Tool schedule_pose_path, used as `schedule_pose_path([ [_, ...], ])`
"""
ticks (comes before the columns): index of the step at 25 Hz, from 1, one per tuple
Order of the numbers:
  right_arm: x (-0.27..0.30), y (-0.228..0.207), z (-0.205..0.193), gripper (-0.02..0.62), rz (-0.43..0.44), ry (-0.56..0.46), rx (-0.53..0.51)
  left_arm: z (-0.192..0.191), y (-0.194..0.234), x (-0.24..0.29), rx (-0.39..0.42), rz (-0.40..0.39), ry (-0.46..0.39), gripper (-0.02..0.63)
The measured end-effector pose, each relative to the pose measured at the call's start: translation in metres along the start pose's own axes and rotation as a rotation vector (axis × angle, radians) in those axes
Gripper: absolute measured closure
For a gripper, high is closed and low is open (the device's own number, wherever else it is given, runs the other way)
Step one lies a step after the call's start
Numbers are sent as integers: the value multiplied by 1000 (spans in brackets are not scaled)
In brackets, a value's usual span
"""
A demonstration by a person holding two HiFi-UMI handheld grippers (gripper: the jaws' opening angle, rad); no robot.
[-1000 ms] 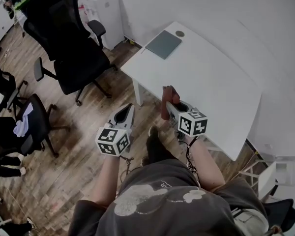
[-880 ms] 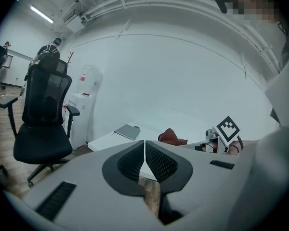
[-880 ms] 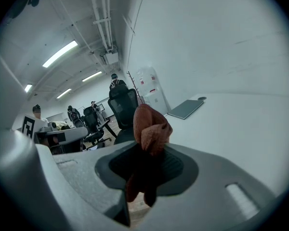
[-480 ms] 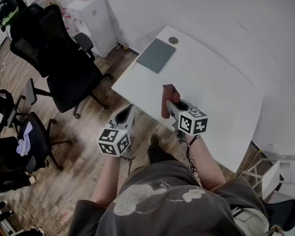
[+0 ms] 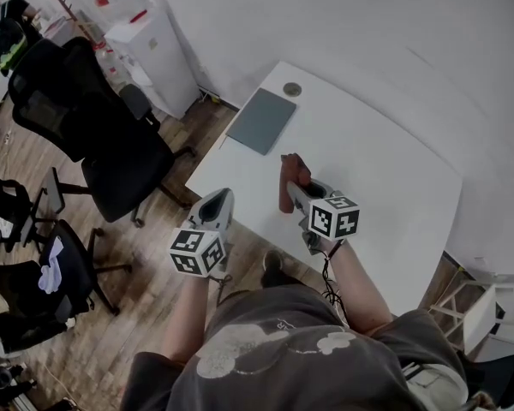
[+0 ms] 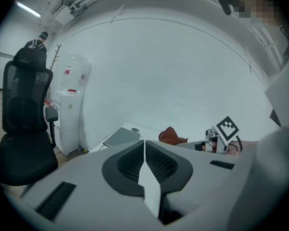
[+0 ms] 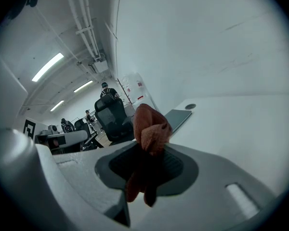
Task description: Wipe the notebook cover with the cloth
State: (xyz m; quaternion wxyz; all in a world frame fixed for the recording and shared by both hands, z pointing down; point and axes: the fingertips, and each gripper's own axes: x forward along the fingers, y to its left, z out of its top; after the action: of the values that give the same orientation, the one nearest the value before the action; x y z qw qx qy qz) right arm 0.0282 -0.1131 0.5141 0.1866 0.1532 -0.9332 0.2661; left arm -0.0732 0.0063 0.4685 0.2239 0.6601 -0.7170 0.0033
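Right tool (image 5: 295, 185) clamps cloth (image 7: 149, 129), long axis across jaws; left tool (image 5: 218, 199) closed, empty; notebook (image 5: 261, 120) flat.

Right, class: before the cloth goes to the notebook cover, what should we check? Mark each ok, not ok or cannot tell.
1. Cloth clamped in right gripper: ok.
2. Left gripper shut, empty: ok.
3. Notebook flat on table, cover bare: ok.
4. Cloth reaching the cover: not ok, held well short.
5. Round disc apart from notebook: ok.
6. Cover dirty: cannot tell.

Left gripper (image 6: 144, 153) closed empty, right gripper (image 7: 147, 158) clamps the cloth (image 7: 151, 124).
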Motion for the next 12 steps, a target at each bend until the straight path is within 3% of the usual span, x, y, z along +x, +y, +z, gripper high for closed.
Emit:
schedule_pose_path([
  [12,10,-26,16,491,14,-14,32,17,0,32,40,16,17,600],
])
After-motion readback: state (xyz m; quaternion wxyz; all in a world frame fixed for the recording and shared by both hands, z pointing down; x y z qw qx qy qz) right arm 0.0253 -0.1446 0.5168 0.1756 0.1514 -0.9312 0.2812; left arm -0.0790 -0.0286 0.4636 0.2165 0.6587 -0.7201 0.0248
